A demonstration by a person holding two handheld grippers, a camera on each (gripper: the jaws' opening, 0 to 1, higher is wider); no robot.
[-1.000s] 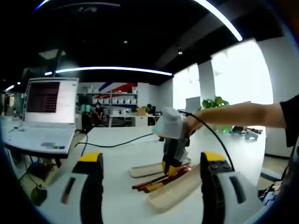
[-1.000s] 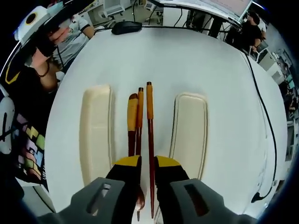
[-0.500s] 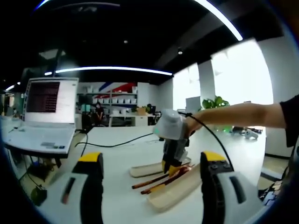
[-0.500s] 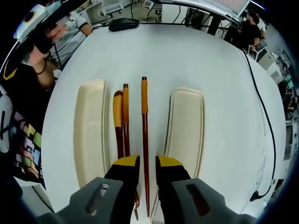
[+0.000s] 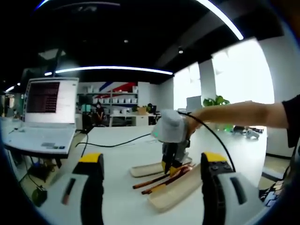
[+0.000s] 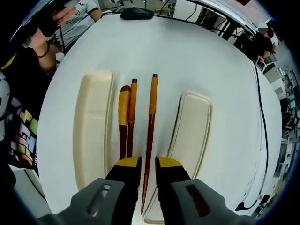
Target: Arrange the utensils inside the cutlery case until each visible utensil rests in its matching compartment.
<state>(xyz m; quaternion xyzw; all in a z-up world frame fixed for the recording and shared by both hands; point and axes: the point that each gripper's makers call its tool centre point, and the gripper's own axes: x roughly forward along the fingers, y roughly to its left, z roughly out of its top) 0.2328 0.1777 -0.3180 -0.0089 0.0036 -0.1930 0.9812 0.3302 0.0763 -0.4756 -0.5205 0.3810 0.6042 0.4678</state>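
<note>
White surface [image 6: 187,61] carries two cream case halves [image 6: 93,126], [image 6: 190,136] with loose utensils [image 6: 126,117] lying between them. Right hand-held gripper [image 6: 148,164] has its jaws closed on one chopstick [image 6: 151,122]. Left hand-held gripper [image 5: 152,164] hovers wide open and empty, facing a laptop [image 5: 44,117].
</note>
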